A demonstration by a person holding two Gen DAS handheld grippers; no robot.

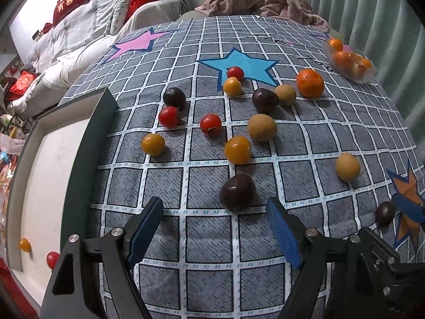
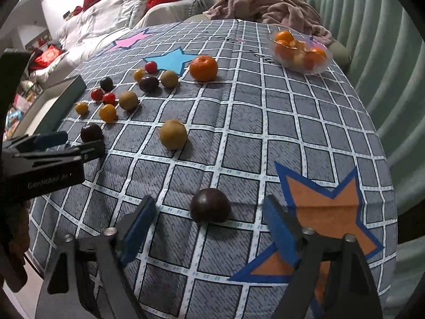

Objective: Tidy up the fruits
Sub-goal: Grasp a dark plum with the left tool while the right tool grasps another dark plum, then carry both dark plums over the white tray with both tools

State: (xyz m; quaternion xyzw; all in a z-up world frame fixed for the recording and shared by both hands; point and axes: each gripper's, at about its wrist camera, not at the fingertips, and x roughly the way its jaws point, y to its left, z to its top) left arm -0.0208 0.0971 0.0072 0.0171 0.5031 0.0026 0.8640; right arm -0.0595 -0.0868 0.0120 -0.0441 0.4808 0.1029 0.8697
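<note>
Loose fruits lie on a grey checked tablecloth (image 1: 207, 236): red and yellow cherry tomatoes, brown longans, dark passion fruits and an orange (image 1: 310, 83). My left gripper (image 1: 215, 216) is open and empty, with a dark passion fruit (image 1: 237, 192) just ahead between its blue pads. My right gripper (image 2: 209, 216) is open and empty, with another dark passion fruit (image 2: 210, 205) between its fingertips. The left gripper also shows at the left of the right wrist view (image 2: 71, 143).
A dark-rimmed white tray (image 1: 79, 143) at the table's left edge holds a yellow tomato (image 1: 25, 244) and a red tomato (image 1: 52, 259). A clear bowl of oranges (image 2: 301, 50) stands at the far right. A sofa with a pink blanket (image 1: 260, 0) is behind.
</note>
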